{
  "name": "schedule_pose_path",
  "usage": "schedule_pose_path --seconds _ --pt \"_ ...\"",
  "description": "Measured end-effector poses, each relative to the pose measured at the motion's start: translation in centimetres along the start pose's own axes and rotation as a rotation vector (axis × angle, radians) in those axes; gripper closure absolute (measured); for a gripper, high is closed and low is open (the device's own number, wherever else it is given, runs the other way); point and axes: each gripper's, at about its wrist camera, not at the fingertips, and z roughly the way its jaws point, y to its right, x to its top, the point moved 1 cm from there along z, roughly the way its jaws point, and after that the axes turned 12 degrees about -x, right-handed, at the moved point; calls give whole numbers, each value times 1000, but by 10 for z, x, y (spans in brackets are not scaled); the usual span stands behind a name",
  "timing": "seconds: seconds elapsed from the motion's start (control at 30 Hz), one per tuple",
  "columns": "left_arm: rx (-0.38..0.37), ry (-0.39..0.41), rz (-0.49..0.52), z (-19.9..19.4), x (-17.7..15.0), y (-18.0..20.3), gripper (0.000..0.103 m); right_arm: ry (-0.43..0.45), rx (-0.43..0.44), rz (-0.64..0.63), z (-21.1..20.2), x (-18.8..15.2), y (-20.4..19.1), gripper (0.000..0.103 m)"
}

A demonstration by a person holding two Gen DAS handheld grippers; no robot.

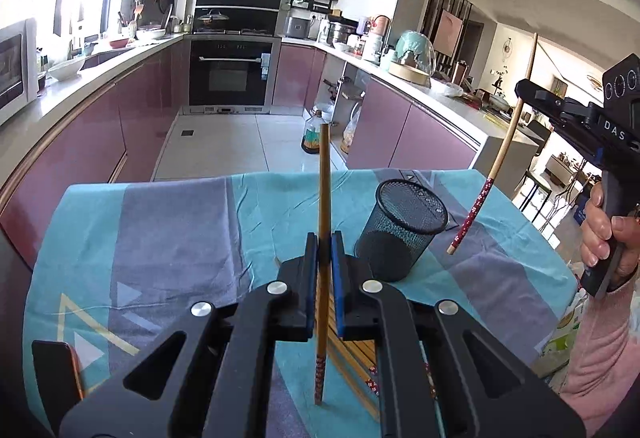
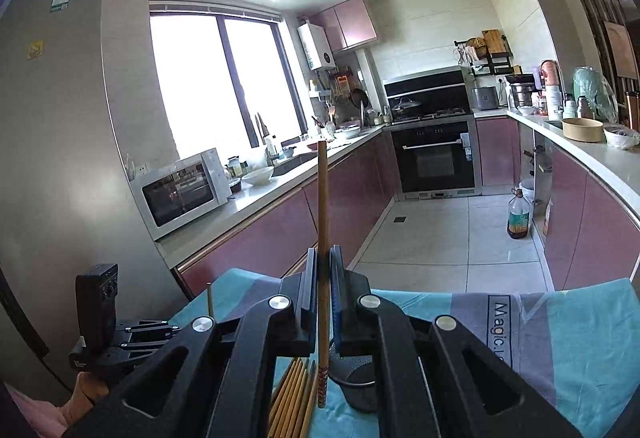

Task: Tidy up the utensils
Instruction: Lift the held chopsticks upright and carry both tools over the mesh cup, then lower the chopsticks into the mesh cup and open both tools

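My left gripper (image 1: 324,242) is shut on a wooden chopstick (image 1: 324,198), held upright above the table with its red patterned end down. My right gripper (image 2: 323,258) is shut on another chopstick (image 2: 322,206), also upright; in the left wrist view this gripper (image 1: 520,90) holds its chopstick (image 1: 508,142) tilted, just right of and above the black mesh cup (image 1: 404,226). The cup stands on the teal and grey tablecloth (image 1: 180,230) and shows in the right wrist view (image 2: 356,378). Several more chopsticks (image 1: 352,358) lie on the cloth under my left gripper, also seen in the right wrist view (image 2: 292,398).
A dark phone-like object (image 1: 56,366) lies at the cloth's left near edge. Pink kitchen cabinets, an oven (image 1: 232,70) and a microwave (image 2: 180,190) surround the tiled floor. An oil bottle (image 1: 314,130) stands on the floor beyond the table.
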Motion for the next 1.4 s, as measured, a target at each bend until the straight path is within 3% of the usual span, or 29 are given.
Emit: schedule_pose_path --seconds 0.3,0.87,1.0,1.13,1.4 --pt "-56 87 48 -18 50 25 96 51 -75 -21 9 14 12 98" --pt "-197 150 91 -4 140 79 96 -199 -105 -43 89 -32 21 98" --pt "-189 109 113 21 147 94 96 -240 -111 -53 98 -36 20 98" --pt "-162 18 110 62 144 96 96 -256 -108 -41 100 -35 24 98" --pt "-124 -111 59 125 118 65 96 -275 -96 -42 98 -32 23 98"
